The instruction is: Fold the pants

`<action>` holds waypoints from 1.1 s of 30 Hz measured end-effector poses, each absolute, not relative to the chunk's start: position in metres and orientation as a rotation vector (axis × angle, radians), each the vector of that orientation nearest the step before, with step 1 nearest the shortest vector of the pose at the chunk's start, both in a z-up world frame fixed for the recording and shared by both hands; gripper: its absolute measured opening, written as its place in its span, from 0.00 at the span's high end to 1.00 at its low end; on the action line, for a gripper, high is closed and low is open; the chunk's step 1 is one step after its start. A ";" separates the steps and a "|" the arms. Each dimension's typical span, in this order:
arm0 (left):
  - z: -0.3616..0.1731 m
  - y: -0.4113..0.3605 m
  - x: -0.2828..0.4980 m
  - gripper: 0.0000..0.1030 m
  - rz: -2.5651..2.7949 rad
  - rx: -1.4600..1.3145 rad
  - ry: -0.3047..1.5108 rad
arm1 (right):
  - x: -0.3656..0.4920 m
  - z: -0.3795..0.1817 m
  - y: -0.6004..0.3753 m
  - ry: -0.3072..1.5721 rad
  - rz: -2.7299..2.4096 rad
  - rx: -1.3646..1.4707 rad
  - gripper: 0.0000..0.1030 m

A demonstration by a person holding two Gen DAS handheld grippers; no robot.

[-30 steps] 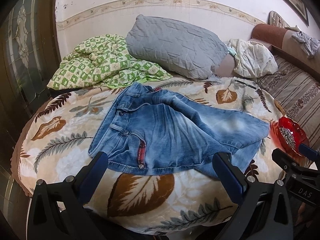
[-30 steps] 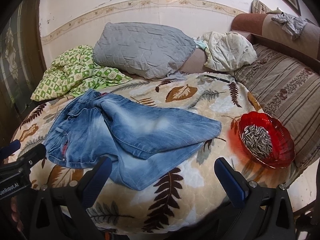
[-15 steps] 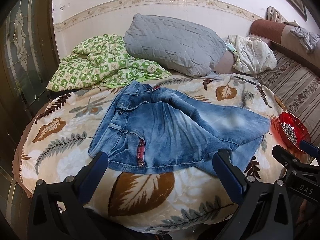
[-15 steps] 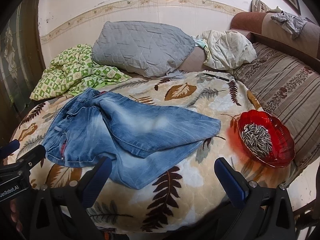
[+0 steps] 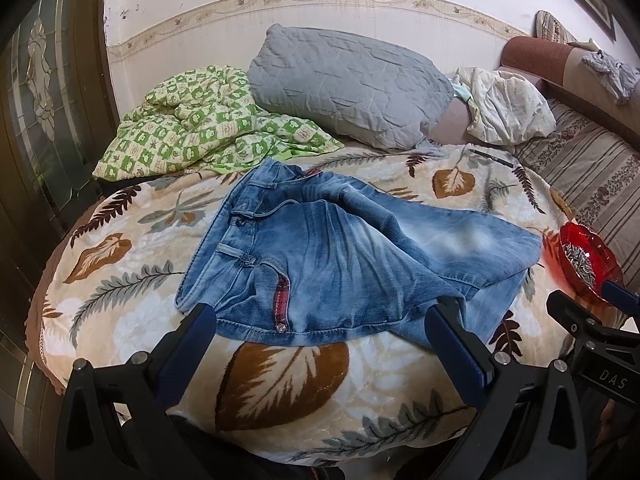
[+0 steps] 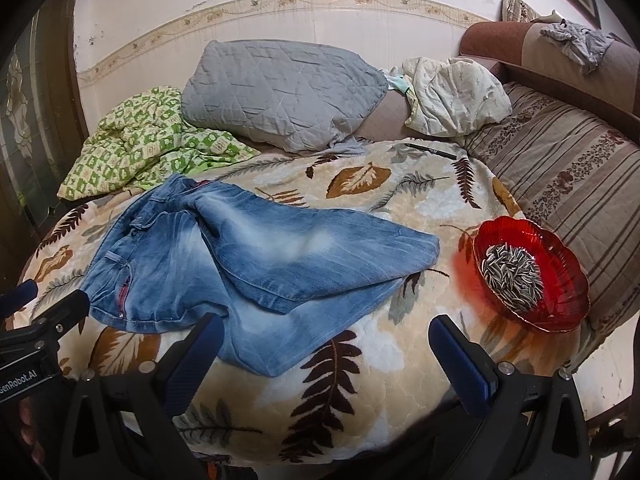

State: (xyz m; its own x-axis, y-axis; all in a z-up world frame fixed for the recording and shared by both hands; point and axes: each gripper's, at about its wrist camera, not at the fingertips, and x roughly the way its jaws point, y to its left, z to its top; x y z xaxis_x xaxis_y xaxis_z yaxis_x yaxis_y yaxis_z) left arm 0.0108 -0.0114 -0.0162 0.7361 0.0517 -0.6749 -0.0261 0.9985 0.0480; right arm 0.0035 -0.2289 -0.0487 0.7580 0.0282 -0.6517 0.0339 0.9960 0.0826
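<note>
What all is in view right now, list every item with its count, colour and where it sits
jeans: one, faded blue, spread crumpled on the blanket, legs overlapping
leaf blanket: one, cream with brown leaves, covering the bed
red dish: one, holding seeds, blanket's right edge
grey pillow: one, against the wall
green checked quilt: one, bunched at far left
white cloth: one, crumpled right of the pillow
pen: one, black, far side of blanket
striped cushion: one, brown, right
left gripper: blue jaws open, at the waistband side
right gripper: blue jaws open, near the leg ends

Both wrist views face bed, sharing jeans (image 5: 344, 256).
</note>
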 end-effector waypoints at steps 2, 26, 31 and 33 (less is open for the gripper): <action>-0.016 -0.013 0.011 0.00 0.039 0.040 0.744 | 0.003 -0.049 -0.229 0.711 -0.004 0.093 0.00; 0.005 -0.069 0.070 0.00 -0.377 0.086 0.712 | -0.001 -0.057 -0.280 0.705 0.043 0.189 0.00; -0.014 -0.093 0.128 0.00 -0.570 0.206 0.828 | 0.034 -0.045 -0.323 0.705 0.081 0.167 0.00; -0.020 -0.107 0.146 0.00 -0.604 0.272 0.850 | 0.058 -0.045 -0.337 0.754 0.117 0.144 0.00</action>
State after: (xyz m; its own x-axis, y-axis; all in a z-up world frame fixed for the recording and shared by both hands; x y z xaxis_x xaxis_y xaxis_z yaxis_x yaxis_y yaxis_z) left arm 0.1464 -0.1073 -0.0200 0.5070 -0.3886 -0.7694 0.5981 0.8013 -0.0106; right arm 0.0581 -0.3365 -0.0446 0.7233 0.1568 -0.6725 -0.0539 0.9837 0.1714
